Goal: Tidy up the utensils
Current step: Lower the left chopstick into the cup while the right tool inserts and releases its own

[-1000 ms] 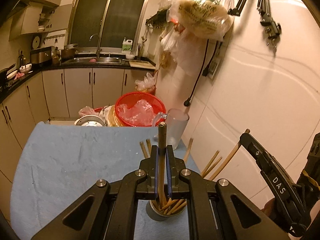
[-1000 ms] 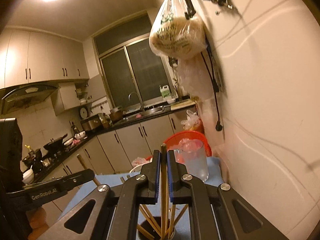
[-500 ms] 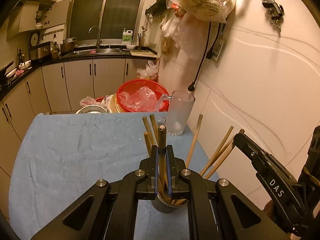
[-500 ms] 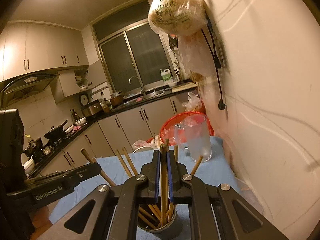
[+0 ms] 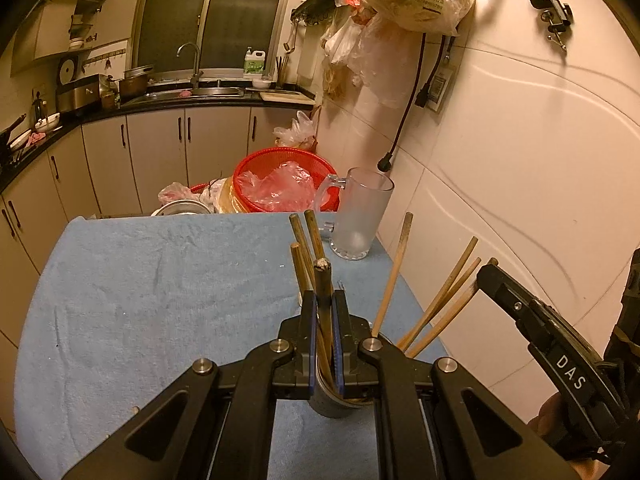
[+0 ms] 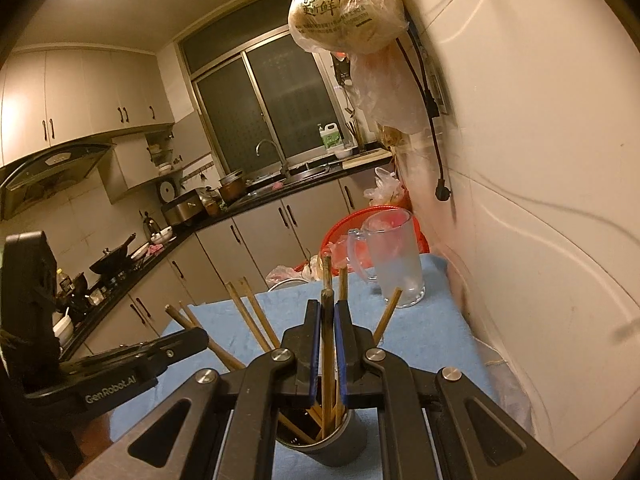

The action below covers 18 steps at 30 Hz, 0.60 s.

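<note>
We are seeing cup [image 6: 326, 446] standing on towel [image 5: 168, 292], towel covering table. Chopsticks [image 5: 440, 304] standing in cup, fanning outward. Left hand-held gripper [image 5: 325, 344] sitting above cup, one chopstick [image 5: 323, 292] lying between its jaws. Right hand-held gripper [image 6: 328, 344] sitting over same cup, another chopstick [image 6: 327, 320] lying between its jaws. Glass mug [image 5: 362, 216] standing behind cup, near wall [image 5: 520, 152] at right. Basket [image 5: 280, 184] sitting behind mug, beyond table's far edge.
</note>
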Each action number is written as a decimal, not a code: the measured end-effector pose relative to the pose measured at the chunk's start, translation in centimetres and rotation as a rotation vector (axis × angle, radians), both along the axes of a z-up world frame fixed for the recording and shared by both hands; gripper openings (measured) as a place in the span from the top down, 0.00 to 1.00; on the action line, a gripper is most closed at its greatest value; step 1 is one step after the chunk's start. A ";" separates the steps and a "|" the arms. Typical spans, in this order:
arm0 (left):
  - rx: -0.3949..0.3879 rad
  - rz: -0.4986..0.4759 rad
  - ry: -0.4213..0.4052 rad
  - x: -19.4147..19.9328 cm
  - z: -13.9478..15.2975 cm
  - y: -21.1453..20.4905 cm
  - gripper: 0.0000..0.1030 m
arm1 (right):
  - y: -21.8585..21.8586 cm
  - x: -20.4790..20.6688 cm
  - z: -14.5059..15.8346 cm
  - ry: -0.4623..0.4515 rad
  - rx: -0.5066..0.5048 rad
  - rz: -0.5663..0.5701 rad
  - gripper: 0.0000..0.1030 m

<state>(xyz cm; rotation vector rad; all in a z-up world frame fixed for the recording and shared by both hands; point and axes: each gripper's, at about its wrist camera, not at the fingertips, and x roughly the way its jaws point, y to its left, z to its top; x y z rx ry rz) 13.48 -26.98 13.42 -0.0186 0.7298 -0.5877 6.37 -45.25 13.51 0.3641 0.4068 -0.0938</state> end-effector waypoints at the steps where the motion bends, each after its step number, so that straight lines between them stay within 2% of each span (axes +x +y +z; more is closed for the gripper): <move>1: 0.001 0.000 -0.001 0.0 0.1 0.0 0.93 | 0.0 -0.2 0.0 0.000 -0.001 -0.002 0.92; 18: -0.020 -0.003 -0.018 -1.6 1.9 1.3 0.93 | 0.5 -3.4 1.9 -0.022 0.006 -0.009 0.89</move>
